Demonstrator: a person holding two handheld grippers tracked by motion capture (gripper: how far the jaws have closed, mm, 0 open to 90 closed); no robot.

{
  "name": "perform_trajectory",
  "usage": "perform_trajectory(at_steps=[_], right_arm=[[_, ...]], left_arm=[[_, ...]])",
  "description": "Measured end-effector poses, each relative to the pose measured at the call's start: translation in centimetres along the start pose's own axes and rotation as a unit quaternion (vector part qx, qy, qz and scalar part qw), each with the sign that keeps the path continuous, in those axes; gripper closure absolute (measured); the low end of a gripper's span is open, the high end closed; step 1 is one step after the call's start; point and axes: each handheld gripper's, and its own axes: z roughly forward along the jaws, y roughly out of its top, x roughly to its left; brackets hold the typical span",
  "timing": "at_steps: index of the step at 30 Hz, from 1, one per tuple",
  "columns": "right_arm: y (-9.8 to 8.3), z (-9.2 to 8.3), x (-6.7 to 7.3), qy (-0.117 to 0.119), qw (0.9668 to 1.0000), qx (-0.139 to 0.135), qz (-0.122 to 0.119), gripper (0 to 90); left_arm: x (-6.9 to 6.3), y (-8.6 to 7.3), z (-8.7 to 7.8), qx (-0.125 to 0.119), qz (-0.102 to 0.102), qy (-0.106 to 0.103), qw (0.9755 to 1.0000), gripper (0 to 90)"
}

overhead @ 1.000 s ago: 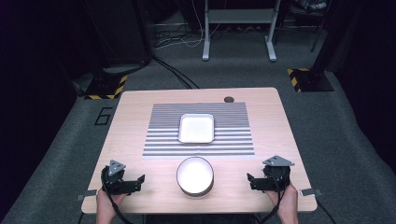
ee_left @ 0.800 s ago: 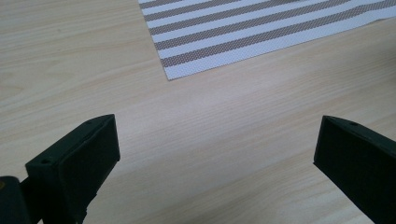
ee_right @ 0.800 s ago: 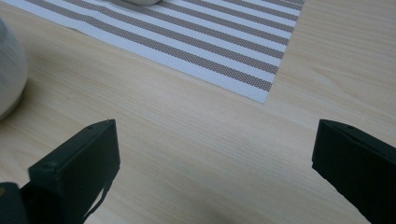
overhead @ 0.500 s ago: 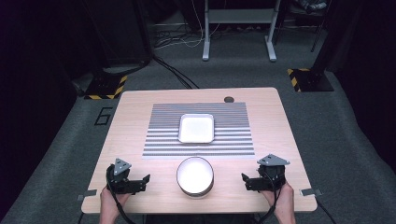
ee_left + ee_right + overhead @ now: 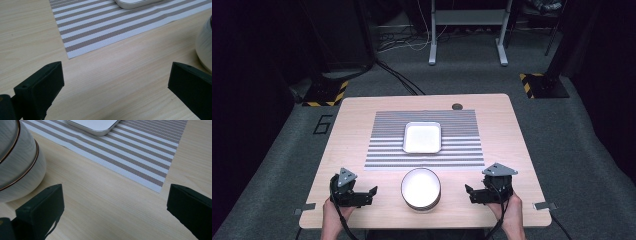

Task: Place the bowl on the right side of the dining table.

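Tongs [image 5: 371,191] [image 5: 468,191] wide apart, empty

Tray [image 5: 422,137] on mat [image 5: 424,139]; bowl [image 5: 421,188] just before, btwn grippers.

Left hand [image 5: 333,214]: enters from bottom edge of high view, forearm partly in frame, wrapped round rear of left gripper [image 5: 368,193]. Gripper low over table, near front-left; 2 black jaws point right, toward table centre. Grey 3-cornered plate on top; cable trails back along wrist.

Left gripper view: jaws spread wide, 1 at each side of frame, nothing btwn them.

Right hand [image 5: 512,212]: enters from bottom edge, grips rear of right gripper [image 5: 470,192]. Gripper low, near front-right; jaws point left, facing left gripper. Grey plate on top; cable runs back under hand.

Right gripper view: jaws wide apart, nothing btwn them.
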Motion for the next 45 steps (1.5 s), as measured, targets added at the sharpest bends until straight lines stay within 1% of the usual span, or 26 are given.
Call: perform_trajectory(at_steps=[3,6,7,13,15,17,18,19,21,22,23,27,30,34,36,38,40,42,45], right_arm=[[0.2,0.0,0.2,0.005,1.0,0.0,-0.003,0.4],[0.5,0.0,0.4,0.01,0.9999,-0.002,-0.005,0.3],[0.6,0.0,0.5,0.011,0.9999,-0.003,-0.004,0.4],[1.1,0.0,1.1,0.016,0.9997,-0.002,-0.017,0.4],[1.3,0.0,1.2,0.021,0.9996,-0.005,-0.017,0.4],[1.3,0.0,1.3,0.024,0.9996,-0.007,-0.016,0.5],[1.5,0.0,1.4,0.029,0.9994,-0.008,-0.018,1.0],[1.6,0.0,1.5,0.028,0.9994,-0.008,-0.02,1.0],[1.7,0.1,1.7,0.028,0.9993,-0.008,-0.022,1.0],[1.8,0.1,1.8,0.029,0.9992,-0.008,-0.027,1.0],[1.9,0.0,1.9,0.028,0.9992,-0.008,-0.027,1.0],[2.3,0.0,2.2,0.033,0.9989,-0.013,-0.032,0.9],[2.5,0.1,2.4,0.042,0.9986,-0.013,-0.031,0.9],[2.7,0.3,2.7,0.045,0.9985,-0.012,-0.03,0.9],[3.0,0.2,2.8,0.049,0.9982,-0.013,-0.033,0.9],[3.2,0.1,2.8,0.05,0.998,-0.016,-0.036,0.9],[3.4,0.0,2.9,0.055,0.9977,-0.018,-0.034,0.9],[3.6,0.0,3.0,0.061,0.9974,-0.02,-0.034,0.9],[3.9,0.1,3.3,0.061,0.9972,-0.019,-0.039,0.9]], left_arm=[[-0.2,0.1,0.0,-0.003,-0.003,-0.004,1.0,0.1],[-0.4,0.4,-0.1,-0.001,0.002,-0.008,1.0,0.1],[-0.5,0.5,-0.1,-0.002,0.001,-0.011,0.9999,0.1],[-0.9,1.0,-0.2,-0.008,0.007,-0.018,0.9998,0.1],[-1.1,1.1,-0.2,-0.009,0.006,-0.022,0.9997,0.1],[-1.3,1.2,-0.2,-0.011,0.006,-0.022,0.9997,0.1],[-1.5,1.4,-0.2,-0.006,0.01,-0.024,0.9996,0.1],[-1.6,1.5,-0.1,-0.005,0.016,-0.023,0.9996,0.1],[-1.8,1.8,0.0,-0.004,0.018,-0.026,0.9995,0.1],[-1.8,1.8,0.0,-0.004,0.018,-0.026,0.9995,0.1],[-2.0,2.0,0.0,-0.007,0.021,-0.024,0.9995,0.1],[-2.1,2.5,-0.3,-0.011,0.018,-0.03,0.9993,0.1],[-2.3,2.8,-0.2,-0.007,0.022,-0.035,0.9991,0.1],[-2.7,3.1,0.0,-0.008,0.028,-0.039,0.9988,0.1],[-2.8,3.5,-0.1,-0.011,0.029,-0.044,0.9985,0.1],[-2.8,3.6,-0.1,-0.012,0.032,-0.044,0.9985,0.1],[-2.8,3.8,-0.2,-0.011,0.031,-0.048,0.9983,0.1],[-2.8,4.0,-0.2,-0.011,0.034,-0.051,0.9981,0.1],[-3.2,4.5,-0.4,-0.014,0.043,-0.055,0.9974,0.1]])
